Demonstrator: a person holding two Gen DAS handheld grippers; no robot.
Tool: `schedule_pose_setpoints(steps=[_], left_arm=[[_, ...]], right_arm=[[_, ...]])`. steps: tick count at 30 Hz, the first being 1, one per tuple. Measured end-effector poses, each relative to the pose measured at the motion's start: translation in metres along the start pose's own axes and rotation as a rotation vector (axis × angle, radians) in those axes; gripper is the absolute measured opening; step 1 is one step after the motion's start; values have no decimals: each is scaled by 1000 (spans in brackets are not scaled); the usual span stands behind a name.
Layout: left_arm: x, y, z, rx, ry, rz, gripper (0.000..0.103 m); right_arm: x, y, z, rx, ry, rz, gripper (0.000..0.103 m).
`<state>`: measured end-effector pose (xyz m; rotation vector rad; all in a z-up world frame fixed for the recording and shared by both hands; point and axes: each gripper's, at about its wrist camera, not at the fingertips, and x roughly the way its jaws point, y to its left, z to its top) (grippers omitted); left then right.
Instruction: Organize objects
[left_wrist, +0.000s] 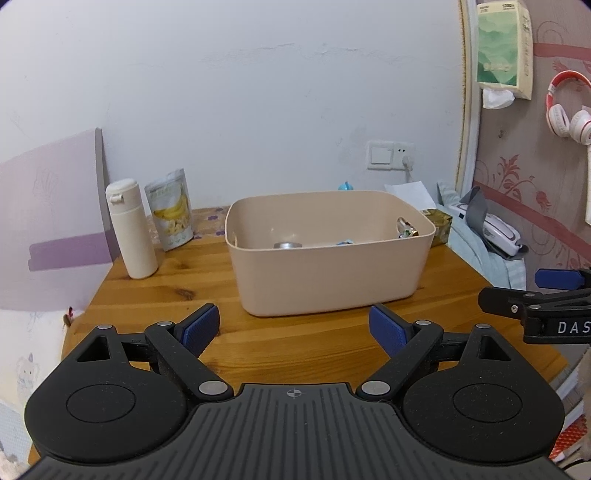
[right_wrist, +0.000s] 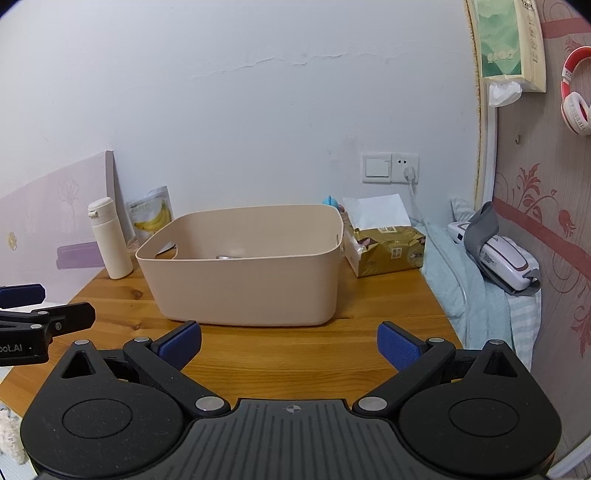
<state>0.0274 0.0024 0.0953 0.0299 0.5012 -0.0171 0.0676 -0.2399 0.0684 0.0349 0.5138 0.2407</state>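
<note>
A beige plastic bin (left_wrist: 325, 280) (right_wrist: 243, 284) stands on the wooden table (left_wrist: 155, 291) (right_wrist: 295, 354). Inside it lie a silver can (left_wrist: 287, 245), a blue-white item (left_wrist: 345, 242) and a shiny wrapped item (left_wrist: 405, 229). A cream bottle (left_wrist: 130, 229) (right_wrist: 109, 238) and a banana snack pouch (left_wrist: 170, 210) (right_wrist: 152, 216) stand left of the bin. My left gripper (left_wrist: 293, 328) is open and empty in front of the bin. My right gripper (right_wrist: 290, 347) is open and empty in front of the bin, to the right of the left one.
A gold tissue pack (right_wrist: 388, 251) lies right of the bin. A blood pressure monitor (right_wrist: 498, 258) rests on light blue cloth (right_wrist: 465, 291) at the right. A wall socket (right_wrist: 389, 168) with a plugged cord is behind. Headphones (left_wrist: 567, 110) hang on the right wall.
</note>
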Motion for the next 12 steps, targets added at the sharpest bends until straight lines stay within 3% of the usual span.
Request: schedule_pose_setpoints(steps=[12], left_arm=[[20,10,-2,-17,47,-6,91]], right_arm=[[11,2,2,-7,27,22,103]])
